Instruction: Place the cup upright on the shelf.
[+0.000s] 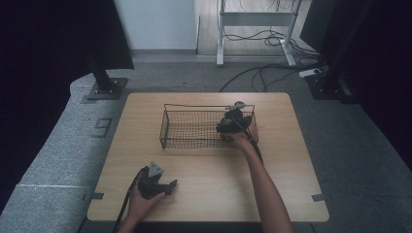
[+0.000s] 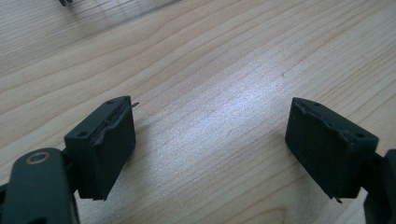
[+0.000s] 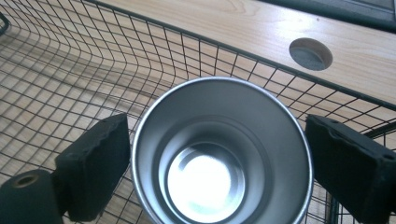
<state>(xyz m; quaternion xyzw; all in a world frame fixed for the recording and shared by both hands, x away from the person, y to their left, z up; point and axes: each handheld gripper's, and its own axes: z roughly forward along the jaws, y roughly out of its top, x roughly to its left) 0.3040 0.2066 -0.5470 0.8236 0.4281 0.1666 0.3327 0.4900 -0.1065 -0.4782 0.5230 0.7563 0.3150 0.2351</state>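
Steel cup (image 3: pixel 222 156) sits upright in the wire basket (image 3: pixel 70 70) between the right gripper (image 3: pixel 217 154)'s open fingers, probably light, rigid, slick, so pinch its rim sides.

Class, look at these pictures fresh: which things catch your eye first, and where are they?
A shiny metal cup stands upright inside the wire basket at the table's far middle, between the right gripper's open jaws. The left gripper rests near the table's front edge, jaws wide over bare wood.

Black hand-held gripper (image 1: pixel 171 185) with grey triangular plate, trailing cable, screw-holed black pads (image 2: pixel 109 140)
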